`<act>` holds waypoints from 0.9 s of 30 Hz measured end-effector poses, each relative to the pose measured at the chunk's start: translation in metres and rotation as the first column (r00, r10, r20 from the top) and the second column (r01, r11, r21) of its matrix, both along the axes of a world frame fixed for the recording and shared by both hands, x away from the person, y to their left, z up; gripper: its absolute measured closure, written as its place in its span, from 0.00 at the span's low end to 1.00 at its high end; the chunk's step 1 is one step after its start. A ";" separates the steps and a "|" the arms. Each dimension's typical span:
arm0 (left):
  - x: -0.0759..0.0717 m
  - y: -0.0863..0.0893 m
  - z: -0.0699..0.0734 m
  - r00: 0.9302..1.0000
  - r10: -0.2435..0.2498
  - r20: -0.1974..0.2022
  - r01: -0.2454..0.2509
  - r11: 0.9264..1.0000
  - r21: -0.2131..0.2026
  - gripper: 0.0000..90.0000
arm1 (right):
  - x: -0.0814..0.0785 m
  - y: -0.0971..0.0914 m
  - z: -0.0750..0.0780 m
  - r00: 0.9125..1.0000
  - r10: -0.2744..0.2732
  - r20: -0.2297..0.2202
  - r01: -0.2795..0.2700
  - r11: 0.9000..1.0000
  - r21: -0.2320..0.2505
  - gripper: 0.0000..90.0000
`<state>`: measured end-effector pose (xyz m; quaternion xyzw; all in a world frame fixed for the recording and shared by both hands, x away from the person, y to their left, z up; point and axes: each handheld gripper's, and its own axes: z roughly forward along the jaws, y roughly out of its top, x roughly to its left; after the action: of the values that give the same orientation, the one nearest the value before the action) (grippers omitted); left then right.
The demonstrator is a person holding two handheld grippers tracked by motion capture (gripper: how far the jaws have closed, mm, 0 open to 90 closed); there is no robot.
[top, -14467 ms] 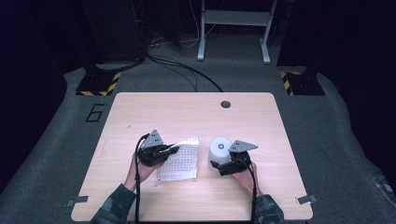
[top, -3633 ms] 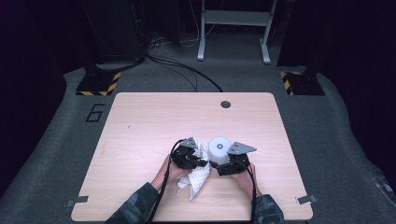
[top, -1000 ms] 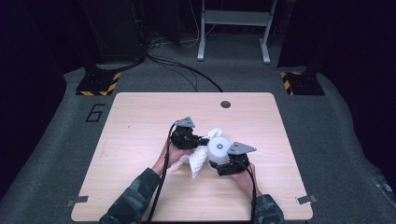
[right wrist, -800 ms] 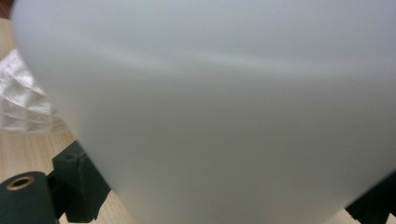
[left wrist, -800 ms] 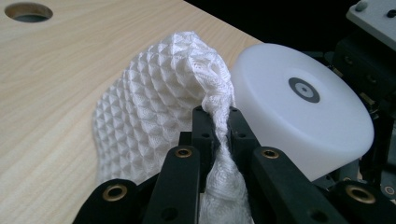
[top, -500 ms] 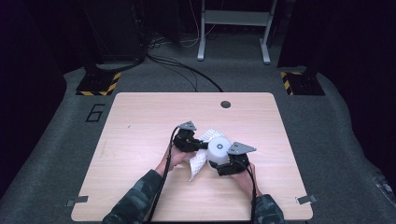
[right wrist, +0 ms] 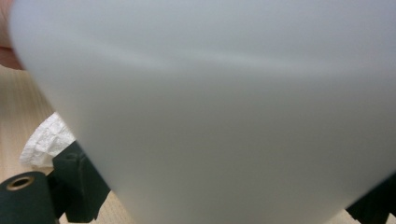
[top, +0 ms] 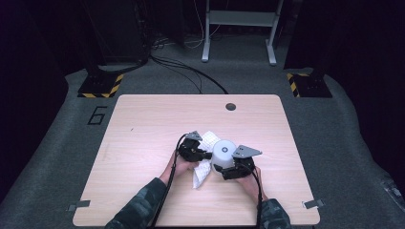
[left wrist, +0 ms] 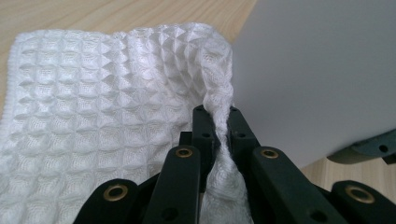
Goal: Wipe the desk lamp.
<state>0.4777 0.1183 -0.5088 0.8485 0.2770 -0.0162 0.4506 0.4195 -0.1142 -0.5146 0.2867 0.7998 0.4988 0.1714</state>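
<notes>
On the pale wooden desk point(top: 143, 124), a little nearer the person than its middle, the two hands work close together. The left hand-held gripper point(left wrist: 218, 122) has its black jaws pressed together on a pinched fold of the white waffle-weave cloth point(left wrist: 93, 116) — the fabric bunches between the jaws and spreads out flat to the left in the left gripper view, lying on the wood. From above, the left hand-held gripper point(top: 204, 153) sits just beside the white cup point(top: 222, 151), and the cloth point(top: 201, 175) shows on both sides of it: one corner above, against the cup, and a crumpled tail trailing toward the person.

The cup appears bottom-up from above (a small dark ring shows at the centre of its top face). Its smooth white wall point(left wrist: 317, 70) rises right next to the clamped fold, touching or almost touching the cloth. The right hand-held gripper point(top: 228, 169) grips the cup from the person's side; in the right gripper view the cup point(right wrist: 224, 112) sits directly between the dark jaws — one at each lower corner, set against its wall — with a bit of cloth point(right wrist: 46, 140) at the left edge
</notes>
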 end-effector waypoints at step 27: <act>-0.038 0.010 -0.003 0.997 -0.075 -0.021 0.074 0.997 -0.033 0.94 | 0.000 0.000 0.000 1.000 -0.002 0.000 0.002 1.000 0.000 0.09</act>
<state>0.4394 0.1278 -0.5117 0.8506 0.2498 -0.0467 0.4603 0.4196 -0.1140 -0.5147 0.2876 0.7994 0.4987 0.1717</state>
